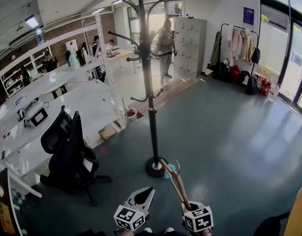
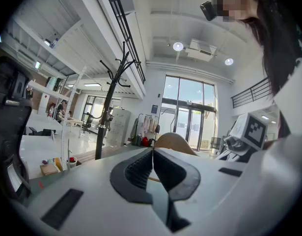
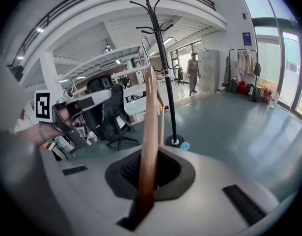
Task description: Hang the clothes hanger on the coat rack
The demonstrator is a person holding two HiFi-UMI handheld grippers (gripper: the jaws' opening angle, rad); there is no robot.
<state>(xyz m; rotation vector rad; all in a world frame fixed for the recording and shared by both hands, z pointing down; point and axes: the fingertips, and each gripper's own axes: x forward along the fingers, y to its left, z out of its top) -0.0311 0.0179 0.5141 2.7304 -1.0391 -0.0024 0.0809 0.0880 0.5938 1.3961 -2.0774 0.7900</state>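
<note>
Right gripper (image 1: 186, 204) was clamped shut on the hanger (image 1: 176, 180), pads pinching the wooden bar low down. In the right gripper view the bar (image 3: 150, 127) ran up and away from between the jaws, slightly tilted. In the head view the hanger angled up-left from the gripper, its metal hook end near the rack base (image 1: 155, 167) in the picture. Gripper was pitched down toward the floor.

Left gripper (image 1: 143, 196) was closed too: jaws together in its own view (image 2: 152, 167), nothing gripped. It sat just left of the right gripper, pointing level.

Rack (image 1: 149, 95) stood upright on the teal floor (image 1: 224, 132), straight ahead of both grippers, black pole with curved hooks at the top. Hanger was not yet on it, apart from the pole.

Small blue item (image 1: 170, 170) lay by the base. Black office chair (image 1: 67, 156) sat left of the rack, beside the white desks (image 1: 40, 87). A person (image 1: 165, 43) stood far back. Garment rail (image 1: 239, 41) with clothes stood at the back right.
</note>
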